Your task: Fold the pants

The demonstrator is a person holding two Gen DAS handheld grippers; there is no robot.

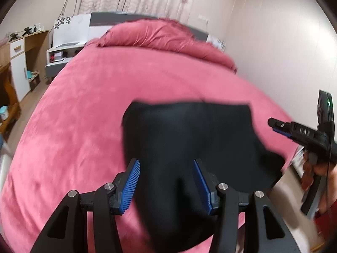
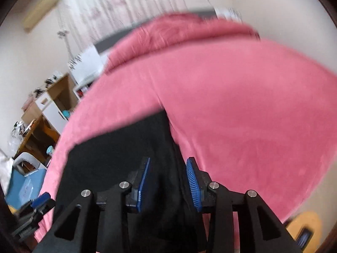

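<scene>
Black pants (image 1: pixel 189 130) lie in a folded block on the pink bed cover (image 1: pixel 84 109), near its front edge. My left gripper (image 1: pixel 167 181) hovers over the near part of the pants, its blue pads (image 1: pixel 132 185) wide apart and not pressing the cloth. My right gripper (image 2: pixel 169 179) is over the pants (image 2: pixel 118 151) too. A raised fold of black cloth runs between its blue pads (image 2: pixel 192 181), and a gap shows on each side. In the left wrist view the right gripper (image 1: pixel 280 126), held by a hand (image 1: pixel 316 168), is beside the pants' right edge.
A pink pillow (image 1: pixel 151 33) lies at the head of the bed. A white nightstand (image 1: pixel 61 57) and a wooden cabinet (image 1: pixel 23 63) stand to the left of the bed. A wall (image 1: pixel 284 52) runs along its right side. The left gripper (image 2: pixel 40 200) shows at the lower left.
</scene>
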